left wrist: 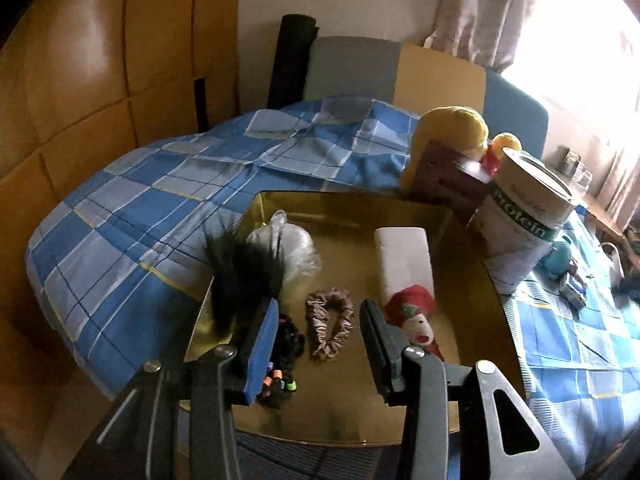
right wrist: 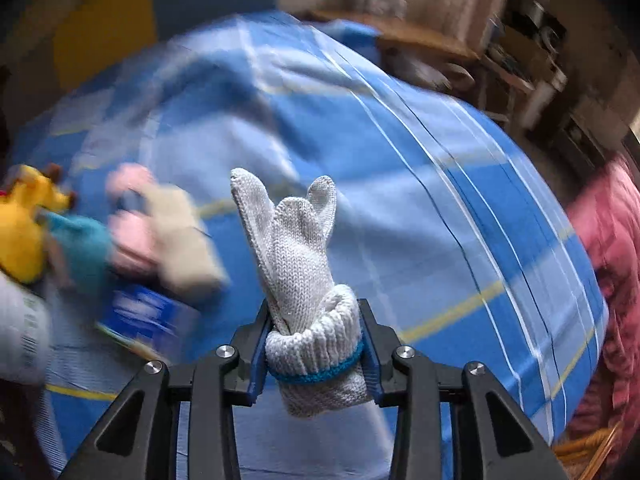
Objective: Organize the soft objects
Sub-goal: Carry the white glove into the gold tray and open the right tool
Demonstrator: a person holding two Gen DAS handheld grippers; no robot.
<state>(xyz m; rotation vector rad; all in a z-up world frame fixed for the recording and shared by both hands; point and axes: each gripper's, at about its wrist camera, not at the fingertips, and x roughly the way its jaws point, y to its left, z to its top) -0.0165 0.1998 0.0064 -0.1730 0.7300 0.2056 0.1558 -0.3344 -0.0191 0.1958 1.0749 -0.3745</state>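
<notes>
Nearest the right wrist camera, the right gripper [right wrist: 315, 334] pinches a white knitted glove [right wrist: 298, 264] by its cuff, both pads pressed into the ribbing with its blue band, the glove's fingers standing up above the checked blue bedspread [right wrist: 440, 184]. Left of the glove, blurred, lie a yellow plush toy [right wrist: 22, 224], a teal soft item and a pink and beige one. In the left wrist view, the left gripper [left wrist: 320, 320] hangs with its jaws spread and nothing between them, above a gold tray [left wrist: 352, 400] on the bedspread. On the tray lie a beige scrunchie [left wrist: 330, 326] straight ahead between the fingers, a black feathery tuft [left wrist: 240, 276], a clear plastic bag, a white block [left wrist: 404, 258] and a small red-hatted doll [left wrist: 414, 318]. Just right of the tray stands a protein tub [left wrist: 524, 216].
</notes>
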